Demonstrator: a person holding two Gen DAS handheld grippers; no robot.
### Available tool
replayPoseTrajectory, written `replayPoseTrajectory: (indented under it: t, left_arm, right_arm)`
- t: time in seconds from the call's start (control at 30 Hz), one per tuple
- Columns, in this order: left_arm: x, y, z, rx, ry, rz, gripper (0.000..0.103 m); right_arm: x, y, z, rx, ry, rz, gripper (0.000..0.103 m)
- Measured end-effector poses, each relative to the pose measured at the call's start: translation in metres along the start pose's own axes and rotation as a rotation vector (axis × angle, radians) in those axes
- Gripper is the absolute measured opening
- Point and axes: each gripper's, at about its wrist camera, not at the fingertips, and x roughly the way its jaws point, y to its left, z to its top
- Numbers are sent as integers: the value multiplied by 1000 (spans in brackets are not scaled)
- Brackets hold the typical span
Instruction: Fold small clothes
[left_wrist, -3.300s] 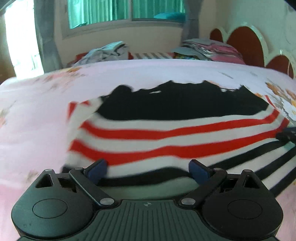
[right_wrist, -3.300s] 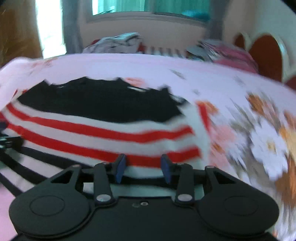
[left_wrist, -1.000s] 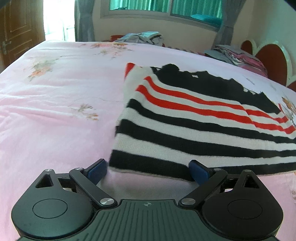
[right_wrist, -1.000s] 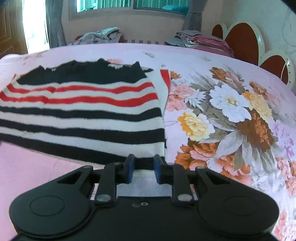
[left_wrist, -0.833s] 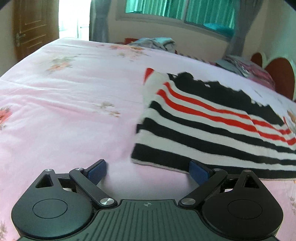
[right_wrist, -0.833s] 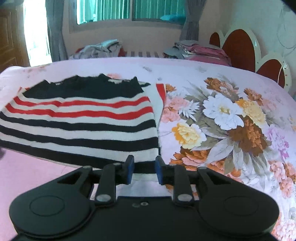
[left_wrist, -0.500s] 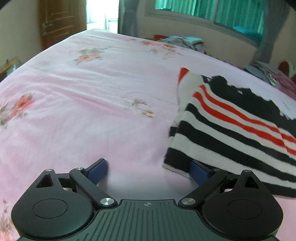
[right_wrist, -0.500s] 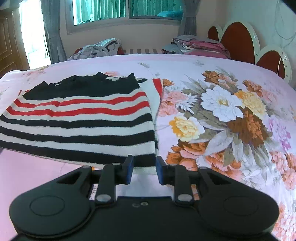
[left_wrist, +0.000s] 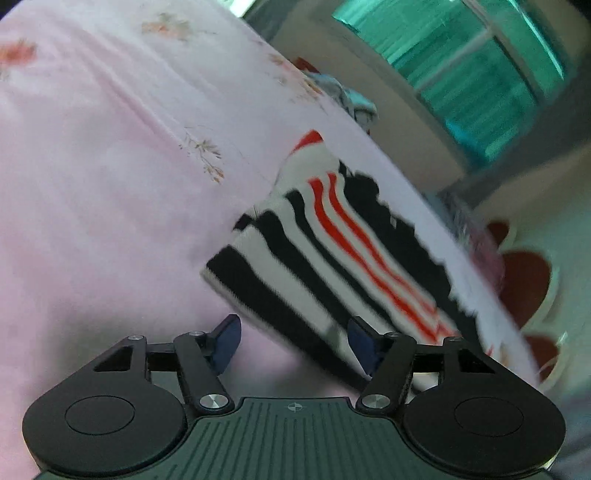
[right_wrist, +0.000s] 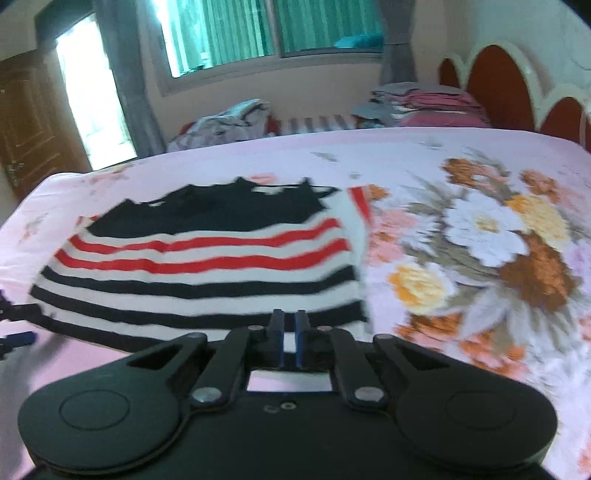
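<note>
The left gripper has wide jaws over the pink floral bed; the right gripper has narrow jaws pinched on the near hem of the striped sweater, which lies flat mid-bed. Beyond are clothes piles, a scalloped headboard and a green-curtained window. Since half a second ago the left view has tilted sharply and the right jaws have closed further
</note>
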Motion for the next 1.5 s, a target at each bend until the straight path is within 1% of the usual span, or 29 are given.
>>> replayPoseTrajectory:
  t: [0.13,0.17,0.2,0.3,0.33,0.37,0.4,0.43,0.47,0.5,0.53,0.63,0.77,0.83,0.93,1.0,1.03,1.07,1.1,1.2,1.33,1.4,1.5]
  left_arm:
    - [12,11,7,-103,-40,-53,64]
    - [17,12,9,-118,-51,-64,61]
    - [20,13,10,-127,-62,-65,54]
    - [30,18,13,-182,-94,-69,44]
    - [32,18,14,-199,-104,-68,42]
    - [35,17,14,-204,-110,-66,34]
    - [37,16,14,-196,-113,-53,18]
    - [38,17,14,-206,-113,-59,17]
    - [35,18,14,-225,-132,-87,16]
    - [29,18,13,-219,-158,-120,16]
    - [27,17,12,-203,-161,-125,16]
    - [37,27,10,-222,-112,-120,16]
    - [41,27,12,-206,-99,-141,16]
    - [44,27,16,-217,-93,-154,16]
    - [44,27,17,-197,-94,-146,16]
    - [44,30,17,-201,-92,-140,16]
    - [37,33,17,-189,-95,-134,16]
    - [36,31,17,-180,-97,-127,16]
    - [35,28,17,-171,-101,-120,16]
    - [28,17,19,-142,-120,-101,16]
    - [12,-4,19,-104,-160,-86,15]
    - [5,-18,17,-60,-175,-81,15]
    - [-4,-48,15,32,-186,-61,15]
  right_arm:
    - [21,18,12,-14,17,25,4]
    - [28,23,15,-18,23,31,4]
    - [34,29,19,-23,29,36,4]
    - [51,46,28,-42,47,57,4]
    - [56,52,30,-46,52,64,4]
    - [63,58,33,-48,61,70,4]
    - [68,63,36,-51,68,74,4]
    - [74,68,39,-55,75,77,4]
    - [78,73,41,-62,81,77,4]
    - [82,77,44,-69,87,79,4]
    - [85,80,45,-75,89,83,4]
    - [94,90,47,-95,100,110,4]
    - [114,97,40,-122,161,88,3]
    - [115,96,38,-124,154,84,1]
    - [115,100,40,-143,161,73,1]
    - [111,101,45,-124,144,86,6]
    - [110,102,47,-123,135,93,6]
    - [114,105,46,-143,158,71,5]
    - [121,105,44,-155,186,55,4]
    - [124,103,47,-145,190,60,3]
    - [124,101,46,-166,187,79,3]
    - [124,96,47,-159,190,104,3]
    - [124,89,48,-154,196,146,3]
